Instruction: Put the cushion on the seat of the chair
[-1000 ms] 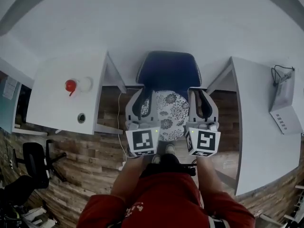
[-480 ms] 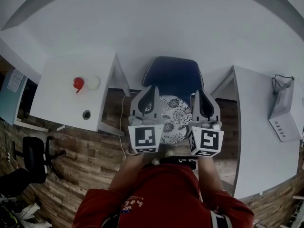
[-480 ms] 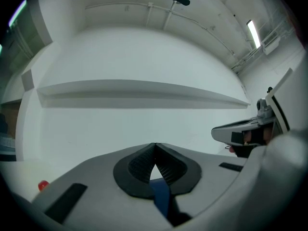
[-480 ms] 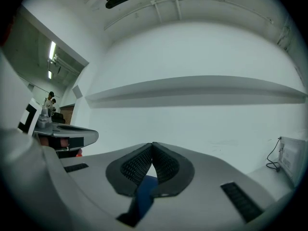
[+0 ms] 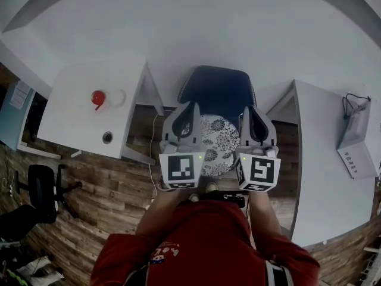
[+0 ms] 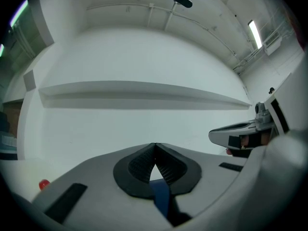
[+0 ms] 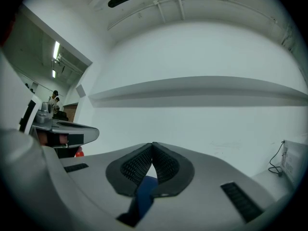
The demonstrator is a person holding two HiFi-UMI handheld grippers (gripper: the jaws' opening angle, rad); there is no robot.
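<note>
A round white cushion with a dark flower pattern point(image 5: 215, 142) lies on the seat of the office chair, in front of its blue backrest point(image 5: 217, 94). My left gripper point(image 5: 191, 108) hangs over the cushion's left edge and my right gripper point(image 5: 250, 112) over its right edge. Both point toward the white wall. In the left gripper view my left gripper point(image 6: 154, 146) has its jaws meeting at the tips with nothing between them. In the right gripper view my right gripper point(image 7: 153, 145) looks the same. A strip of blue shows below each pair of pads.
A white desk point(image 5: 71, 130) stands left of the chair with a red object point(image 5: 97, 97), a white disc point(image 5: 117, 97) and a cable hole point(image 5: 107, 137). Another white desk point(image 5: 324, 171) on the right carries a white device point(image 5: 356, 142). A black chair point(image 5: 38, 192) stands on the wooden floor, lower left.
Both grippers have shifted slightly up in the head view and stayed shut. The cushion has stayed on the seat. The gripper views are nearly unchanged.
</note>
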